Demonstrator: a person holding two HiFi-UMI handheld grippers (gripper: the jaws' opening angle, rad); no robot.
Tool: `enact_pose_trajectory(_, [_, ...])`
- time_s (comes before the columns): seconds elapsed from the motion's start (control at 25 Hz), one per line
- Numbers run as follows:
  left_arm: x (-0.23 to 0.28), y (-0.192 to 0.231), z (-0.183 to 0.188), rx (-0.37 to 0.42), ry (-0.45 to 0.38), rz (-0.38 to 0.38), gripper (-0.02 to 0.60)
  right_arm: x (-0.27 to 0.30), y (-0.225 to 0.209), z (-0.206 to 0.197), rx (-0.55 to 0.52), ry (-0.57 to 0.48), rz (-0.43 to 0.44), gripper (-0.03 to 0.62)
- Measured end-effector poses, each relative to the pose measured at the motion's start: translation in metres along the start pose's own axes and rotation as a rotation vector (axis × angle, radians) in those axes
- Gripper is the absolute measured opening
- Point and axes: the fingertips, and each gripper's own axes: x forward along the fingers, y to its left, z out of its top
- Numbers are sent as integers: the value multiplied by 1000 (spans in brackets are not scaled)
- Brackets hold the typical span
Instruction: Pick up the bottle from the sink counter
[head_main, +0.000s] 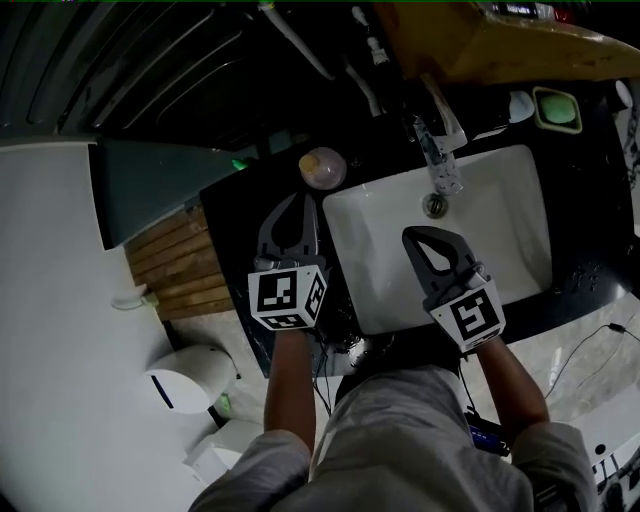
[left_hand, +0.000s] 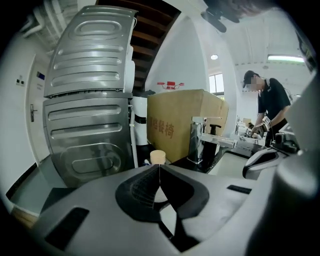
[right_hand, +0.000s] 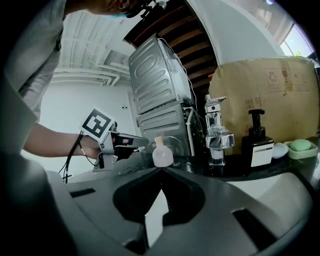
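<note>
Bottle (head_main: 322, 167) stands on counter (head_main: 236, 222) beside sink (head_main: 505, 225). Left gripper (head_main: 301, 200) near it, jaws pressed together, empty. Right gripper (head_main: 422, 236) over sink, likewise.

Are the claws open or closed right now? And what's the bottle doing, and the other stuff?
Left claw: shut, holding nothing.
Right claw: shut, holding nothing.
Bottle: standing upright on the counter, cap on, not touched.
Faucet: no water seen running.
Pump bottle: standing upright beside the faucet.
</note>
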Motion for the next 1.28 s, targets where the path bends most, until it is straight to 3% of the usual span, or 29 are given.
enact_pose_trajectory(0.2, [14, -2, 4, -6, 3, -25, 38, -1, 3, -2, -17, 17, 14, 9])
enact_pose_trajectory(0.32, [21, -6, 4, -24, 6, -55, 214, -1, 0, -3, -10, 20, 3, 9])
enact_pose_trajectory(0.4, [27, -5, 2, -40, 8, -72, 278, -1, -3, -5, -6, 23, -3, 9])
enact_pose_trajectory(0.8, [55, 3, 4, -90, -18, -80, 285, -8, -12, -13, 16, 42, -28, 9])
enact_pose_trajectory(1.28, [77, -5, 10, -54, -32, -63, 285, -13, -24, -7, 30, 37, -59, 9])
